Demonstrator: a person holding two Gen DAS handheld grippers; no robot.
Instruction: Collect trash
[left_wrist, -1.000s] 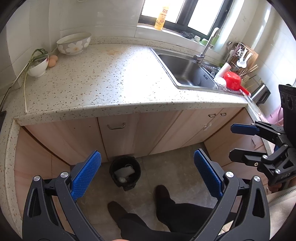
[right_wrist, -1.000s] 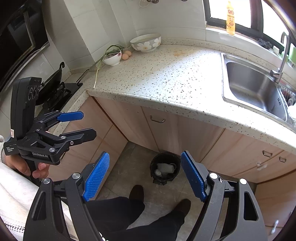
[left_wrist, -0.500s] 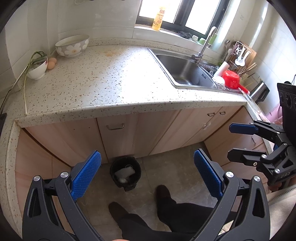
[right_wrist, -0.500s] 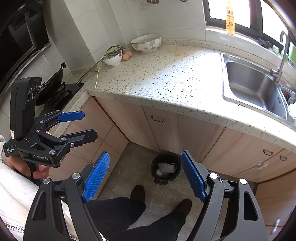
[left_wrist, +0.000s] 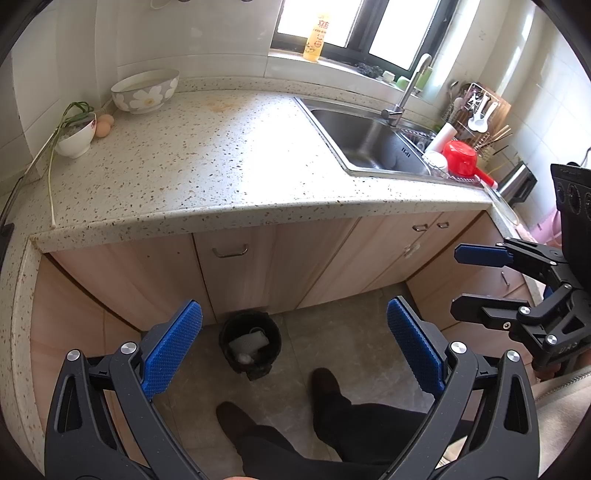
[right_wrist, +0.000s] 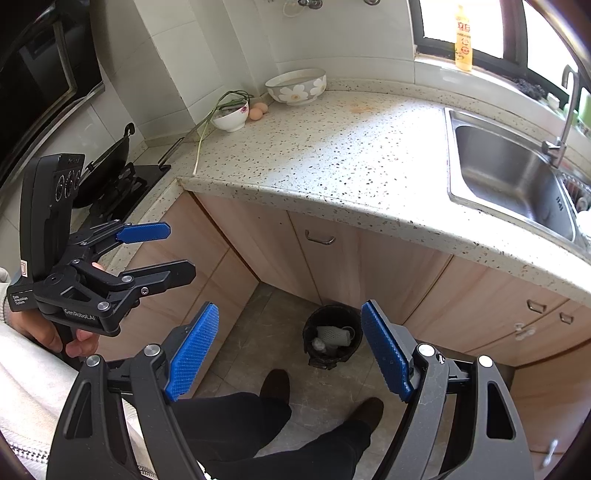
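Note:
A black trash bin (left_wrist: 250, 341) stands on the tiled floor in front of the wooden cabinets, with white crumpled trash inside; the right wrist view shows the bin (right_wrist: 332, 335) too. My left gripper (left_wrist: 293, 347) is open and empty, held high above the floor in front of the counter. Beside it, my right gripper (right_wrist: 290, 350) is open and empty as well. Each gripper shows in the other's view: the right gripper (left_wrist: 467, 278) at the right edge, the left gripper (right_wrist: 177, 253) at the left, held by a hand. No loose trash is visible on the speckled counter (left_wrist: 207, 162).
On the counter stand a flowered bowl (left_wrist: 146, 90), a small bowl with green onion (left_wrist: 75, 134) and two eggs (left_wrist: 104, 125). A steel sink (left_wrist: 369, 138) lies right, with a red ladle (left_wrist: 461, 162) beside it. A stove with a wok (right_wrist: 110, 170) is left. The person's legs (left_wrist: 332, 424) are below.

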